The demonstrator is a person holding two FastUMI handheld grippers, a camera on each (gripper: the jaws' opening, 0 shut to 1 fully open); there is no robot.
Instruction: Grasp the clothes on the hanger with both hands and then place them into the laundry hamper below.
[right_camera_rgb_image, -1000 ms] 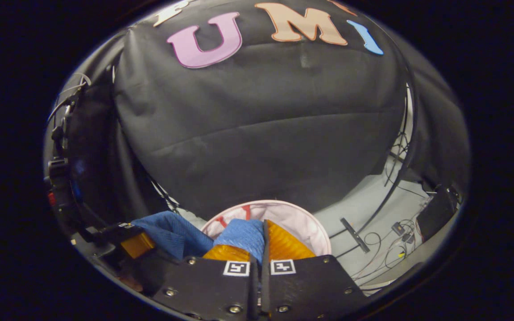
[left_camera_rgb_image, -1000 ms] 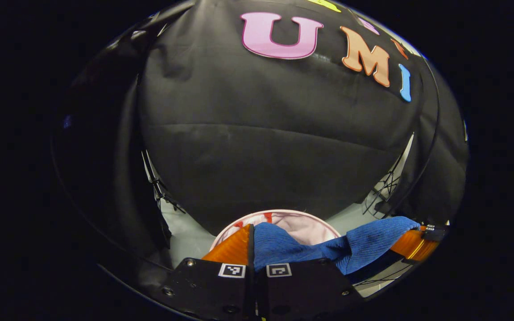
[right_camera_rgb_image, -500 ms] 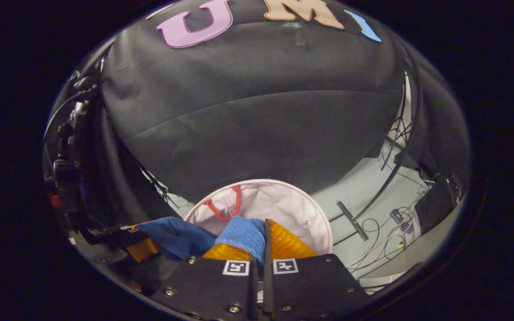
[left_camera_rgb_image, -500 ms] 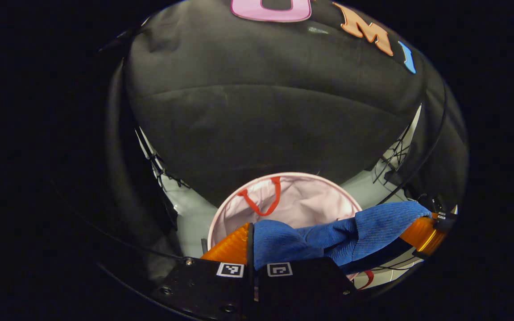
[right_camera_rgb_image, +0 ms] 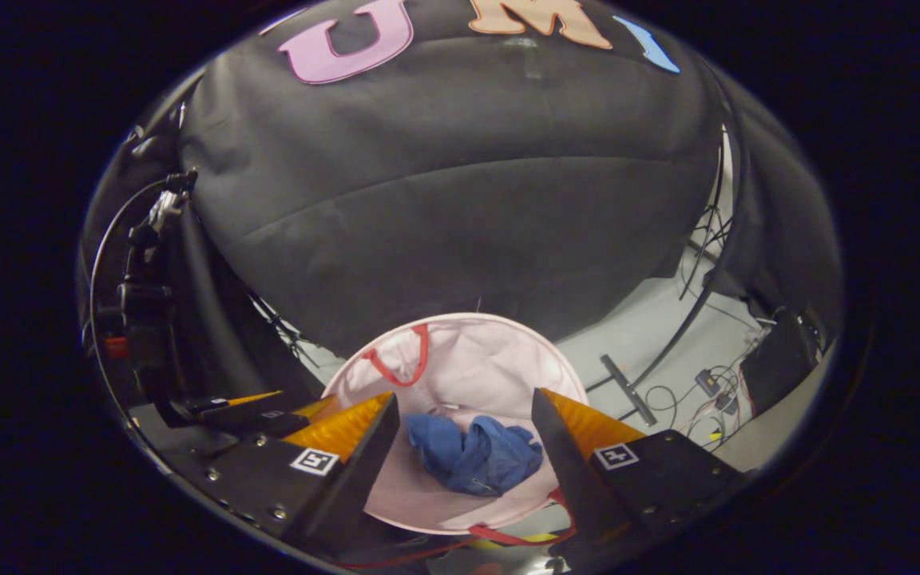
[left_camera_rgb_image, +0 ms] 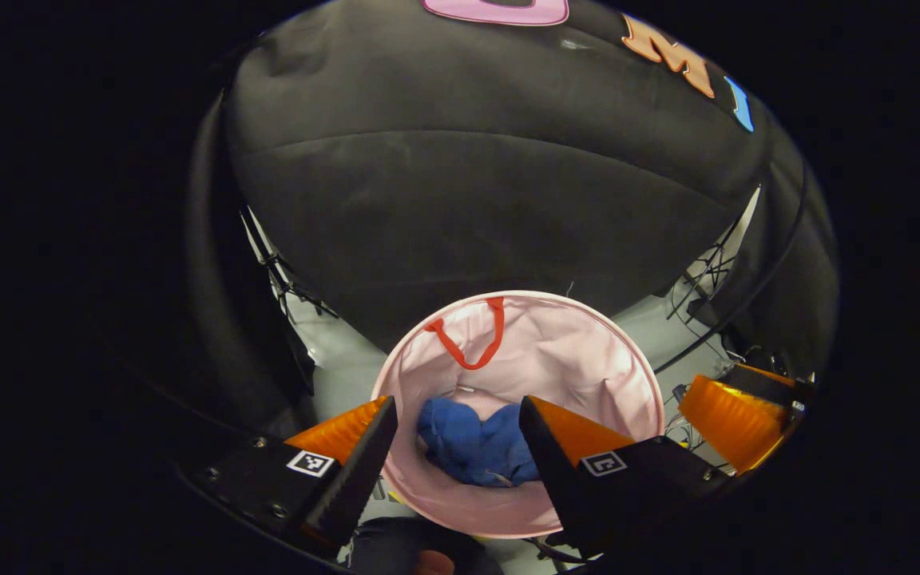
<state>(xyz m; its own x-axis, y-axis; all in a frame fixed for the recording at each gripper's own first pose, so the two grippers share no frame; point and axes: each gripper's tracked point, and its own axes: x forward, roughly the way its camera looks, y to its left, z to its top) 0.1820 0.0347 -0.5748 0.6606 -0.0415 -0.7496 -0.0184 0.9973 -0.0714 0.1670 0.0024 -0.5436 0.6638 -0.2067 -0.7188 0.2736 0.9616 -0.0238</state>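
Where the left gripper view looks down past its own two orange fingers, the left gripper (left_camera_rgb_image: 456,411) hangs with its jaws spread wide apart and nothing between them. Below and between the fingers stands the pink laundry hamper (left_camera_rgb_image: 636,375), round and open at the top, with a red handle (left_camera_rgb_image: 472,343) looped against its far inner wall. The blue clothes (left_camera_rgb_image: 472,443) lie crumpled at the bottom of the hamper, clear of both fingers. At the right edge of this view the orange finger of the right gripper (left_camera_rgb_image: 735,427) shows, near the hamper's rim and touching no cloth. The hamper sits on a pale floor (left_camera_rgb_image: 332,375) in front of the black cloth wall. In the right gripper view, the right gripper (right_camera_rgb_image: 464,407) also hangs above the hamper (right_camera_rgb_image: 508,351) with its jaws parted and empty. The blue clothes (right_camera_rgb_image: 472,459) rest in a loose heap inside the hamper, seen between the two fingers and well below them. One red handle (right_camera_rgb_image: 400,359) lies against the far inner wall and another red handle (right_camera_rgb_image: 520,537) curves along the near rim. To the left, part of the left gripper (right_camera_rgb_image: 256,407) shows just beside the hamper. Cables (right_camera_rgb_image: 684,399) trail over the pale floor (right_camera_rgb_image: 652,319) to the right.
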